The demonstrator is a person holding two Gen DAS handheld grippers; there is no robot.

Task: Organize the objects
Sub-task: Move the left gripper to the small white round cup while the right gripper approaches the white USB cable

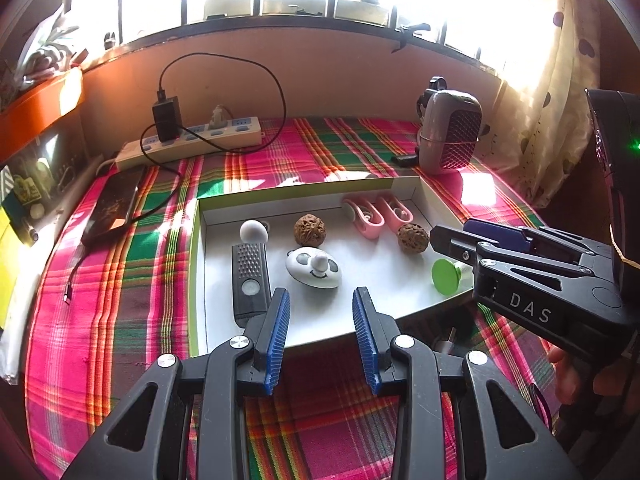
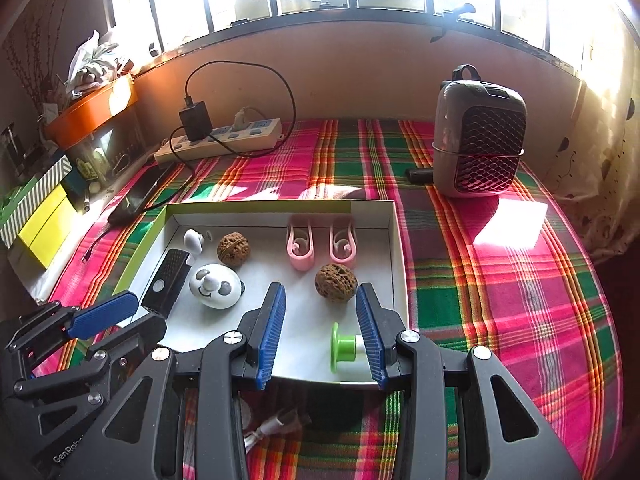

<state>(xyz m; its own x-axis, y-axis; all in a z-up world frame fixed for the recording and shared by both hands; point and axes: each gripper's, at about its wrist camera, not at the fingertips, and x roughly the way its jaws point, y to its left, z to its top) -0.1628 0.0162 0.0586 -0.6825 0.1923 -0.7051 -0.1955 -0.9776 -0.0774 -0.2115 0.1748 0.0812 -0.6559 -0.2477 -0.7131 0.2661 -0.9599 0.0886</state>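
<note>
One shallow white box (image 2: pixel 394 236) lies on the plaid cloth (image 2: pixel 500 280). In it are two brown walnuts (image 2: pixel 336 283), two pink clips (image 2: pixel 301 246) side by side by the box's far wall, one white panda-faced piece (image 2: pixel 216 286), one black flat device (image 2: pixel 166 280) along the left wall, one white knob (image 2: pixel 193 240) at the far left corner, and one green spool (image 2: pixel 342 346) near the front edge. Outside the box: one power strip (image 2: pixel 224 140), one grey heater or speaker (image 2: pixel 478 144), hard to tell which, and one dark phone (image 1: pixel 114 208).
</note>
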